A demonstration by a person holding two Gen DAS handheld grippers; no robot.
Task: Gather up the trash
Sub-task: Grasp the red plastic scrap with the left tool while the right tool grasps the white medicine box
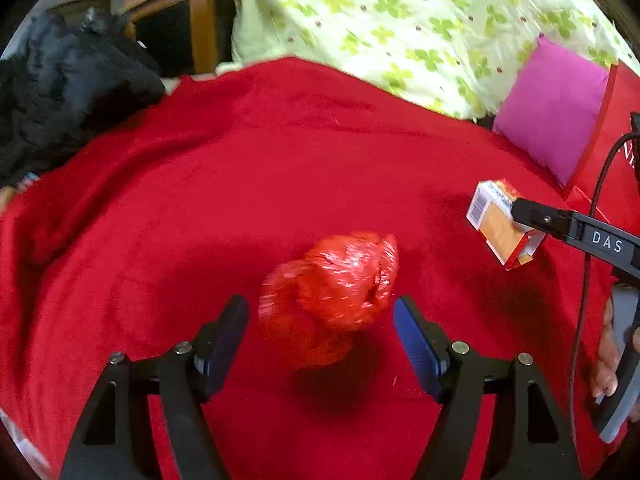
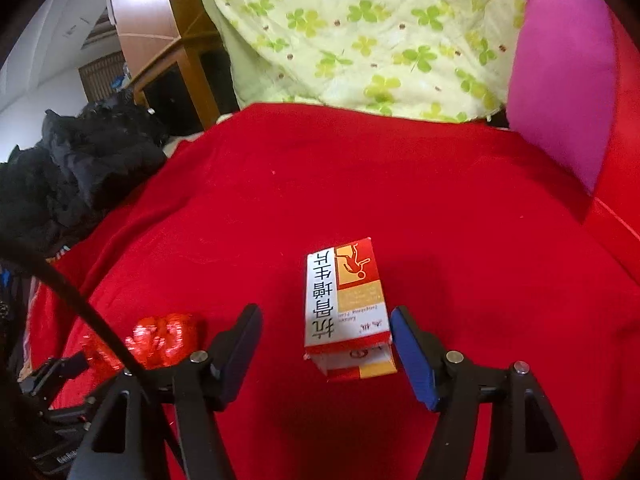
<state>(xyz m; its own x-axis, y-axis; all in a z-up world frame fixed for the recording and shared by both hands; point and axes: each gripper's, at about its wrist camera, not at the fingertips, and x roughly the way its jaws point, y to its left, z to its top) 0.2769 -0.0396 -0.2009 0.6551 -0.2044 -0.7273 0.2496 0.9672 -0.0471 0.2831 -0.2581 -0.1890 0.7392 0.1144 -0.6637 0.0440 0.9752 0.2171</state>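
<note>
Left tongs (image 1: 320, 320) straddle a seemingly loose red wrapper (image 1: 332, 280).

A plain, deep red blanket (image 1: 240, 168) is spread over the bed. A glossy red plastic wrapper (image 1: 332, 284) with white glints is seen on it. The small carton (image 2: 346, 308) is printed in white, red and orange-yellow, with black characters and a white figure; a black barcode shows in the left wrist view. The quilt (image 1: 400, 20) is pale yellow with green clover leaves and small brown dots. The cushion (image 1: 552, 108) is solid magenta. The heaped clothing (image 1: 60, 84) is black.
</note>
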